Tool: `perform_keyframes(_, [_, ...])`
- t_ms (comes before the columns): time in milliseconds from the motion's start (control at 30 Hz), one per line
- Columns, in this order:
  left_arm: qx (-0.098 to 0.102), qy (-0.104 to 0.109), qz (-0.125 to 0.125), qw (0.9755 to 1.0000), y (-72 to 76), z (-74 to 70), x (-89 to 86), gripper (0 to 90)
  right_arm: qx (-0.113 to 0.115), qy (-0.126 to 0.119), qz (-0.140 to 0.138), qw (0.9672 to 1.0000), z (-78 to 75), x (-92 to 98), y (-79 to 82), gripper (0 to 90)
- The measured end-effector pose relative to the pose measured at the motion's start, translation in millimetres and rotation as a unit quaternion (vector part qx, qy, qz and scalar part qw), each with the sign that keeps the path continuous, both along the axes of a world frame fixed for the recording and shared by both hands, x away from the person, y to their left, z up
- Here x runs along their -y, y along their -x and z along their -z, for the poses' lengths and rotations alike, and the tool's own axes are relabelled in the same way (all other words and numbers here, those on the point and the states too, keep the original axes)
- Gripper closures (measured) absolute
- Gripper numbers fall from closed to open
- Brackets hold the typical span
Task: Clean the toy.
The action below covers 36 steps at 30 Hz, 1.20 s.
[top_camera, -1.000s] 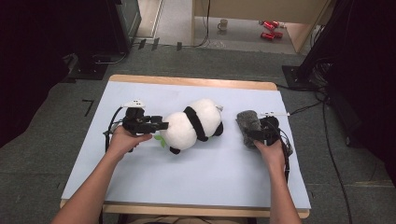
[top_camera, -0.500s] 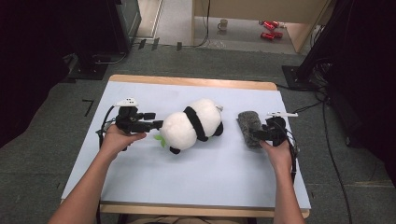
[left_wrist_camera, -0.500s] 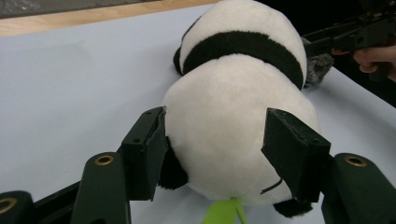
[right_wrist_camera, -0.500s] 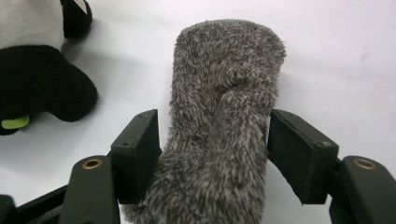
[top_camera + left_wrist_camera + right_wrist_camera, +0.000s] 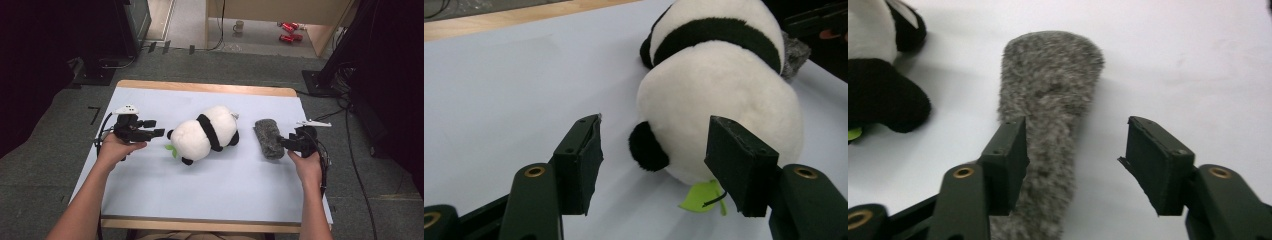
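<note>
Both tongs have backed off: the left gripper [image 5: 651, 165] stands open short of the panda [image 5: 719, 95]; the right gripper [image 5: 1073, 165], jaws just narrowing, open beside the furry grey cover [image 5: 1048, 125]. Both look released.

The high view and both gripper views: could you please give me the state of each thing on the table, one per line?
Panda: lying on its side on the table, held by nothing.
Grey furry cover: lying flat beside the panda, not gripped.
Left gripper: open, jaws just widened, short of the panda.
Right gripper: open, jaws just closing in, one jaw over the cover, nothing pinched.
</note>
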<state>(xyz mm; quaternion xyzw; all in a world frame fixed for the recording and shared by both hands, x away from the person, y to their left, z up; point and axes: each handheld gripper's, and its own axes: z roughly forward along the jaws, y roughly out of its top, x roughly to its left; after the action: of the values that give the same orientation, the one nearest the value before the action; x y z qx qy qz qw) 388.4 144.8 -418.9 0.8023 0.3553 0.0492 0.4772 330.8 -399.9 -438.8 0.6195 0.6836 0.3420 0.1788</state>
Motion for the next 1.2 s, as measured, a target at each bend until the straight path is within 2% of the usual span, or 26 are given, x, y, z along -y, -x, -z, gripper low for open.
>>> perform_keyframes(167, [0.004,-0.006,-0.009,0.9999,-2.6,4.4,-8.6,39.3,0.014,-0.002,0.019,0.9997,-2.9,18.3,5.0,48.5])
perform_keyframes(267, [0.012,-0.022,-0.016,0.9996,-3.8,7.2,-12.9,39.6,0.014,-0.006,0.032,0.9994,-1.2,27.0,6.0,51.2])
perform_keyframes(367, [0.018,-0.032,-0.019,0.9991,-4.8,12.6,-17.2,40.2,0.01,0.0,0.033,0.9994,4.4,29.7,5.1,52.7])
perform_keyframes(533, [0.016,-0.051,-0.026,0.9983,-7.3,22.3,-22.3,40.1,0.007,0.019,0.033,0.9993,17.7,33.7,3.1,50.7])
perform_keyframes(700, [0.016,-0.072,-0.036,0.9966,-10.5,32.7,-28.8,39.9,-0.001,0.016,0.04,0.9991,30.0,40.0,3.0,50.2])
perform_keyframes(867, [0.005,-0.083,-0.049,0.9953,-13.2,41.8,-34.4,40.0,-0.006,0.025,0.03,0.9992,41.8,38.3,1.0,48.2])
perform_keyframes(1000, [-0.016,-0.095,-0.058,0.9937,-16.7,49.5,-39.3,40.8,-0.015,0.038,0.028,0.9988,49.0,37.2,-1.3,47.9])
perform_keyframes(1100, [-0.016,-0.102,-0.062,0.9928,-17.4,54.2,-42.2,41.0,-0.008,0.04,0.027,0.9988,50.7,37.8,-0.9,48.6])
perform_keyframes(1200, [-0.028,-0.106,-0.068,0.9916,-18.7,60.3,-45.2,40.9,-0.002,0.043,0.026,0.9987,52.4,37.0,-0.2,48.2])
